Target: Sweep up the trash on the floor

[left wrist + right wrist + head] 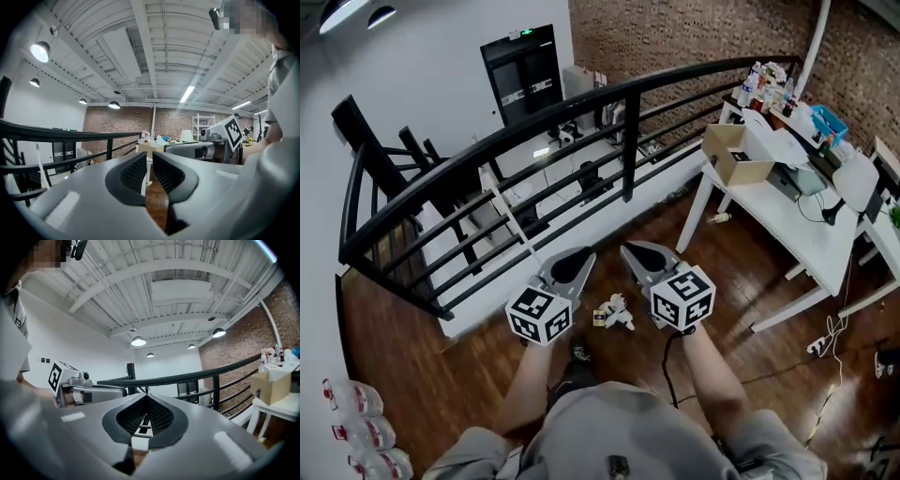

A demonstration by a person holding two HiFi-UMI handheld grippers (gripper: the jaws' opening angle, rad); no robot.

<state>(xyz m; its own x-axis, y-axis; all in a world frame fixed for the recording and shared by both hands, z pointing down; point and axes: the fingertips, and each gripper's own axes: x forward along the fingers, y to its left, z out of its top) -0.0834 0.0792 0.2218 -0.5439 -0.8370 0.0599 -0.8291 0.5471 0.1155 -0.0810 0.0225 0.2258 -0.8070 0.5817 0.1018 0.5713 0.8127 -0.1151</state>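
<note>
The wooden floor [422,356] inside the black railing [581,103] is not swept clean: a small clump of trash [614,314] lies loose on the boards, so at least that much is left to gather. The left gripper [572,261] and right gripper [639,253] are held level side by side above it, both clenched on nothing, with no broom or pan in either. The trash looks like pale crumpled paper with a yellowish scrap, directly below and between the two grippers, though it is too small to tell for sure.
</note>
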